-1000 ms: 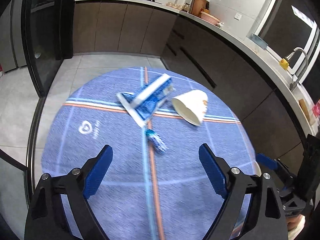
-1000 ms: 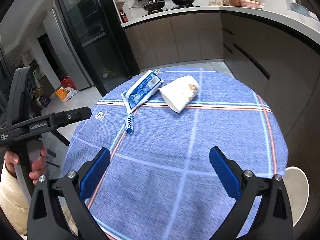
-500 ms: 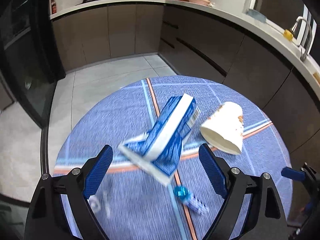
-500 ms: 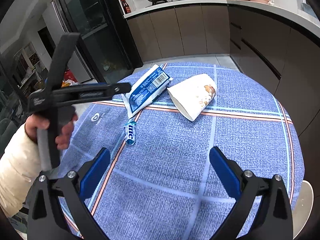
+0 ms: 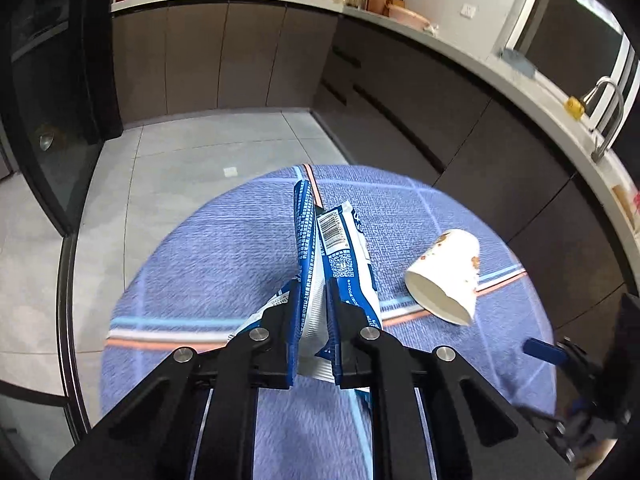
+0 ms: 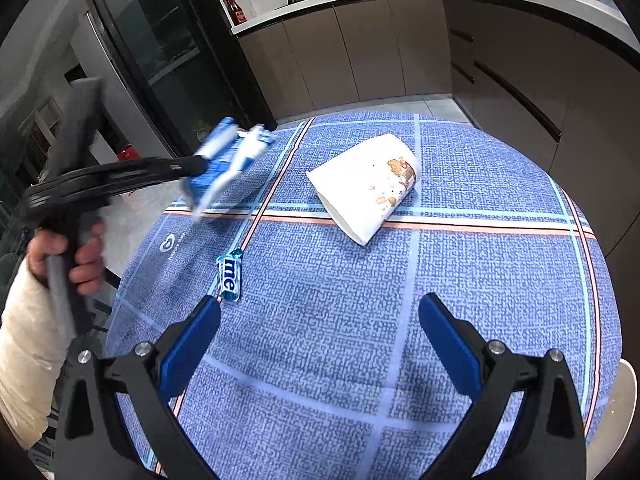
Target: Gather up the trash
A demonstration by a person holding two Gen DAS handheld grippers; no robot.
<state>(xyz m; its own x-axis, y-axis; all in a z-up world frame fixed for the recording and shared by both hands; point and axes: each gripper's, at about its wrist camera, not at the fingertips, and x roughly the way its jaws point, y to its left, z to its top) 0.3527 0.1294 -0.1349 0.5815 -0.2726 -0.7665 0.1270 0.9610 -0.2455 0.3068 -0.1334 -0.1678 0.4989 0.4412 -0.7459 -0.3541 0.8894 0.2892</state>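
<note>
Two blue pads of the left hand-held gripper (image 5: pixel 313 320) are closing on a blue and white wrapper (image 5: pixel 332 248), which is pinched between them and crumples upward from the jaws. In this left wrist view the wrapper stands over the round bench (image 5: pixel 208 264), covered in a blue cloth with orange and pale blue stripes. A white paper cup (image 5: pixel 448 276) lies on its side to the right of the pinched wrapper, apart from it, mouth toward the camera. Behind the bench are a grey tiled floor (image 5: pixel 192 152) and dark cabinets under a pale kitchen counter (image 5: pixel 460 52) carrying a tap and pans.

From the right wrist view, the right hand-held gripper (image 6: pixel 320 336) stands wide open above the cloth with nothing between its pads. The left hand-held gripper (image 6: pixel 200 168) reaches in from the left, gripped by a hand (image 6: pixel 68 256) in a cream sleeve; the wrapper (image 6: pixel 228 160) in its jaws is blurred, and appears lifted clear of the bench (image 6: pixel 480 280). The paper cup (image 6: pixel 368 184) lies ahead of the open pads, well apart from them. A small blue candy wrapper (image 6: pixel 229 276) lies on the cloth just beyond the tip of the left-side pad, near it but not touching.
</note>
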